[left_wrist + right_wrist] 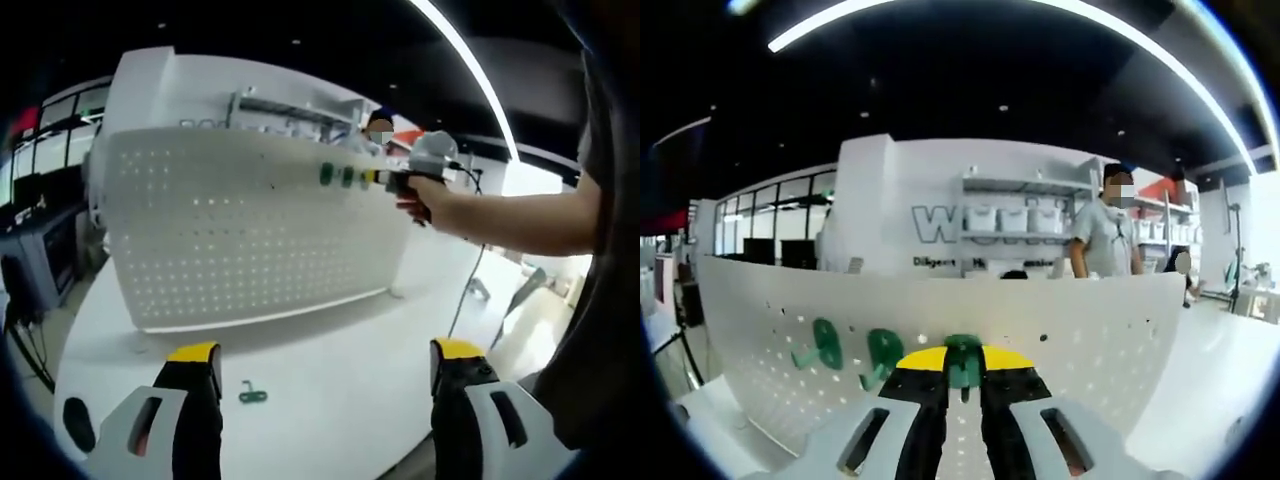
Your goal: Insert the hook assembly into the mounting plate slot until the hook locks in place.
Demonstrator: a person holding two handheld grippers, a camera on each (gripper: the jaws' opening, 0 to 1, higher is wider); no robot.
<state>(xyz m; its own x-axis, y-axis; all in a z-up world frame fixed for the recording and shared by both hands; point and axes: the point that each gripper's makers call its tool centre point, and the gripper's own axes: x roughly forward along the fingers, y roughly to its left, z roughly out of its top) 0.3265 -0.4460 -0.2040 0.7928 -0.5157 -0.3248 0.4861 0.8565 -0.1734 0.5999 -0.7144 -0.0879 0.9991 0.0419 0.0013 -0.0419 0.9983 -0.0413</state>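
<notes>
- A white mounting plate (240,230), a pegboard dotted with rows of small holes, stands upright on the white desk (330,390), slightly curved by the lens.
- 2 green hooks (827,345) (883,355) already hang side by side near the plate's upper edge, each with a flat oval top and a small arm jutting forward.
- A 3rd green hook (963,360) sits just to their right, against the plate face, pinched between the yellow-tipped jaws of the right tool (962,372).
- 1 more small green hook (252,396) lies flat on the desk in front of the plate, apart from it.
</notes>
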